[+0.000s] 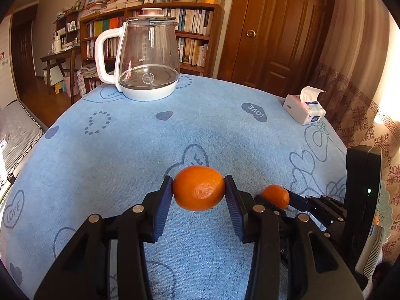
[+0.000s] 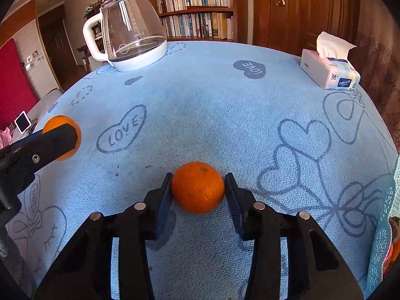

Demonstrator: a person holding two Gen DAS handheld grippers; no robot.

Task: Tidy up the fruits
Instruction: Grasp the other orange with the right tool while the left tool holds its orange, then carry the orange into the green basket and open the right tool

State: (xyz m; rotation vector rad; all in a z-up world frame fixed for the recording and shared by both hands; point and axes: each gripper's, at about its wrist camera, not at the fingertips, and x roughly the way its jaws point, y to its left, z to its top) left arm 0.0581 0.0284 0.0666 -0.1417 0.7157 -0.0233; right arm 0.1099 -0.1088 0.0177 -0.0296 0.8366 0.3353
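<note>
In the left wrist view my left gripper (image 1: pixel 199 190) is shut on an orange mandarin (image 1: pixel 198 187), its blue pads pressed on both sides, above the blue tablecloth (image 1: pixel 175 130). To its right my right gripper (image 1: pixel 277 198) grips a second mandarin (image 1: pixel 275 195). The right wrist view shows that second mandarin (image 2: pixel 198 186) low on the cloth (image 2: pixel 212 105), with both pads of the right gripper (image 2: pixel 198 190) against its sides. At the left edge of that view the left gripper (image 2: pixel 62 140) shows side-on with its mandarin (image 2: pixel 57 122) partly hidden behind a finger.
A glass kettle (image 1: pixel 147 57) with a white handle stands at the back left. A tissue pack (image 2: pixel 330 71) lies at the back right. A pale blue plastic basket (image 2: pixel 382 237) sits at the right edge with something orange inside. Bookshelves and a wooden door are behind the table.
</note>
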